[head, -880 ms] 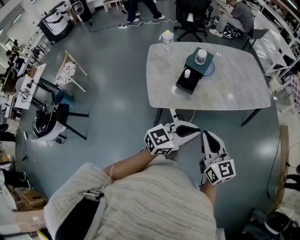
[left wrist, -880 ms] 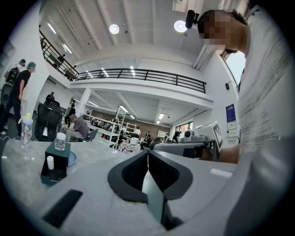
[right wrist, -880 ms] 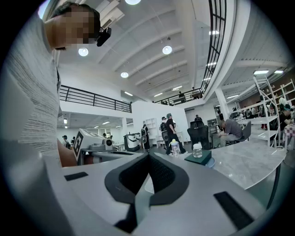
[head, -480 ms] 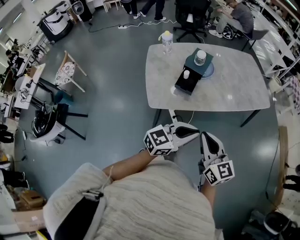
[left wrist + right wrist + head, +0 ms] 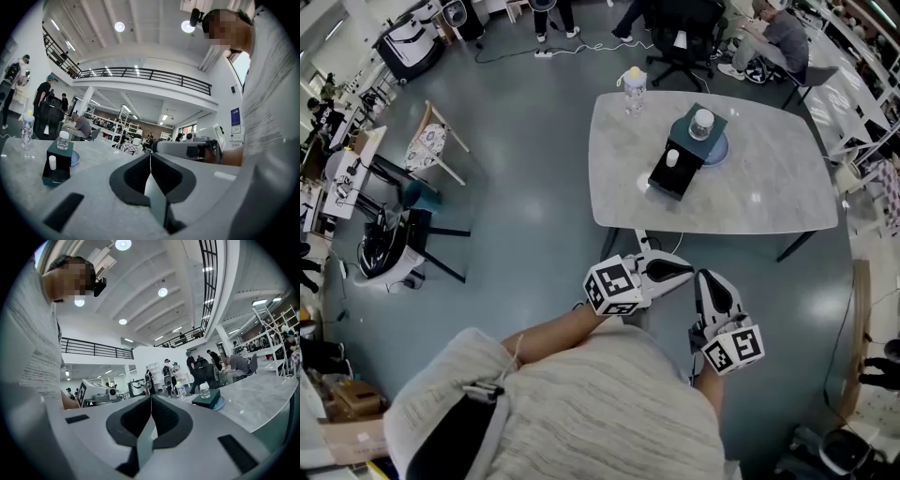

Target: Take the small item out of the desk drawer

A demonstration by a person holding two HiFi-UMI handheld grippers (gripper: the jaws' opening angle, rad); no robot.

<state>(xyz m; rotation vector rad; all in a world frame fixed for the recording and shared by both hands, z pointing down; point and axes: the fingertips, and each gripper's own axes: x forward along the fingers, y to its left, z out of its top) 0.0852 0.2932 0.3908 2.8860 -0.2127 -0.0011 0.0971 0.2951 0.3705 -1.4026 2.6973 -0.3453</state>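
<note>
A pale marble-topped table (image 5: 769, 187) is seen ahead of the person, out on a grey floor (image 5: 534, 187). On the table a small dark green drawer unit (image 5: 694, 139) is set partly on a blue plate (image 5: 719, 148), and a clear jar (image 5: 701, 121) with a white lid is stood on top of the unit. The drawer (image 5: 670, 176) is pulled out toward the table's near edge, and a small white item (image 5: 672, 158) is stood upright inside it, toward the end nearest the unit. A water bottle (image 5: 635, 84) with a yellow cap is placed near the far left corner of the table, well apart from the unit. Both grippers are held close to the person's body, short of the table's near edge and well apart from the drawer. The left gripper (image 5: 150, 153) is pointed toward the person's right, with its fingers brought together and nothing caught between them. The right gripper (image 5: 151, 397) is pointed forward toward the table, its fingers likewise pressed together with nothing between them. The two grippers are held near each other but not touching. Other people are seen at the far side of the room, beyond the table.
</note>
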